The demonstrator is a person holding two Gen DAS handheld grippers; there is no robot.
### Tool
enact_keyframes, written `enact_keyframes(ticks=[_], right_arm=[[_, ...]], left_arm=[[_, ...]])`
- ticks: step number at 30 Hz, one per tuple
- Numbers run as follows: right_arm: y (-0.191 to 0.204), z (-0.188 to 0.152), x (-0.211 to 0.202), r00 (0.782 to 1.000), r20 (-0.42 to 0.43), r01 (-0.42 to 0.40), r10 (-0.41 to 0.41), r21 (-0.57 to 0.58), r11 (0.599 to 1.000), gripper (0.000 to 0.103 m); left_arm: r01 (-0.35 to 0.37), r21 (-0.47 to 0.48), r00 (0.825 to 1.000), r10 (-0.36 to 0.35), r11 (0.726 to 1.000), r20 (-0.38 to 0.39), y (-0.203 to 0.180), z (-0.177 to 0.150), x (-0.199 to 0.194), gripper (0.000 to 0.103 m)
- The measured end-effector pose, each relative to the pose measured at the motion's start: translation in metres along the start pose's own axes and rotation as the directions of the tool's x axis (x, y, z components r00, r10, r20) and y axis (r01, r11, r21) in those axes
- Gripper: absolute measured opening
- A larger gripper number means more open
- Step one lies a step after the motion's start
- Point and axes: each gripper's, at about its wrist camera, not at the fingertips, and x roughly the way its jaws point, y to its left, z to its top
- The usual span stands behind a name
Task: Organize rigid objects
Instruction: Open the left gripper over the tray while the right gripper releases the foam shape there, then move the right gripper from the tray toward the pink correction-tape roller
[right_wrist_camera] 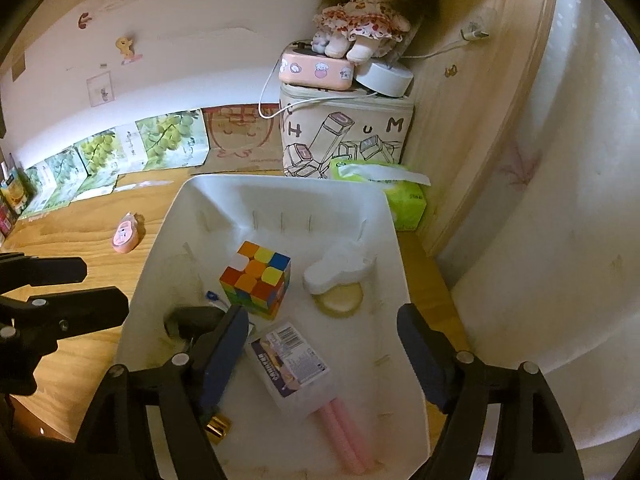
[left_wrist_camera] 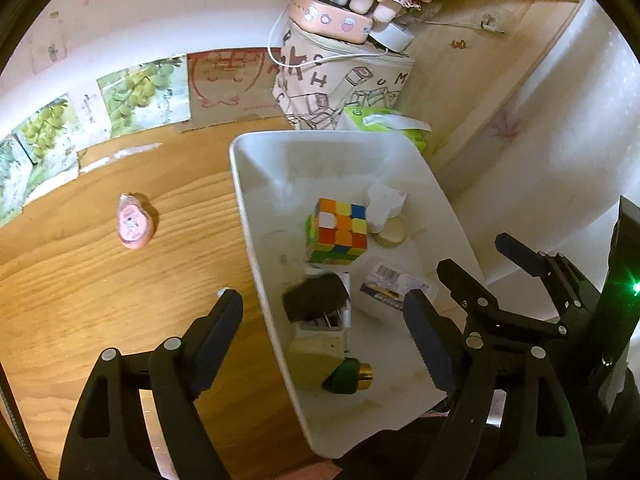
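A white plastic bin [left_wrist_camera: 248, 200] [right_wrist_camera: 168, 232] stands on the wooden desk. It holds a colour cube [left_wrist_camera: 338, 232] [right_wrist_camera: 256, 280], a labelled pack [left_wrist_camera: 394, 284] [right_wrist_camera: 290, 364] with pink sticks, a white piece over a round tan disc [right_wrist_camera: 340, 284], a black object [left_wrist_camera: 314, 298] and a green and gold piece [left_wrist_camera: 350, 376]. A pink correction tape [left_wrist_camera: 135, 222] [right_wrist_camera: 126, 234] lies on the desk left of the bin. My left gripper [left_wrist_camera: 326, 336] is open and empty, astride the bin's left wall. My right gripper [right_wrist_camera: 322, 352] is open and empty above the bin's near end.
A printed storage bag [right_wrist_camera: 344, 136] with a pink case, a white disc and a doll on top stands behind the bin. A green tissue pack [right_wrist_camera: 400, 196] lies beside it. Grape pictures line the back wall. A wooden side panel [right_wrist_camera: 480, 120] rises on the right.
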Motion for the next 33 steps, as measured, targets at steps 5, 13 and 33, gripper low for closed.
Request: enact_keyframes(ticks=[5,13,33], right_arm=[[0.015,0.000,0.001,1.000,-0.023,0.003,-0.002,0.013,1.000,0.078],[0.060,0.005,-0.002,0.999,-0.036,-0.008,0.009,0.012,1.000,0.078],[0.211,0.015,0.014,0.991,-0.122,-0.059,0.051,-0.067,0.996,0.078]], left_arm=[[-0.026,0.016,0.999,0.025,1.000,0.029,0.014,-0.005,-0.013,0.085],[-0.071,-0.005,0.996,0.071,0.997,0.044,0.059,-0.012,-0.036,0.085],[-0.147,-0.193,0.989,0.151,0.970,0.003,0.216,-0.045,-0.065,0.085]])
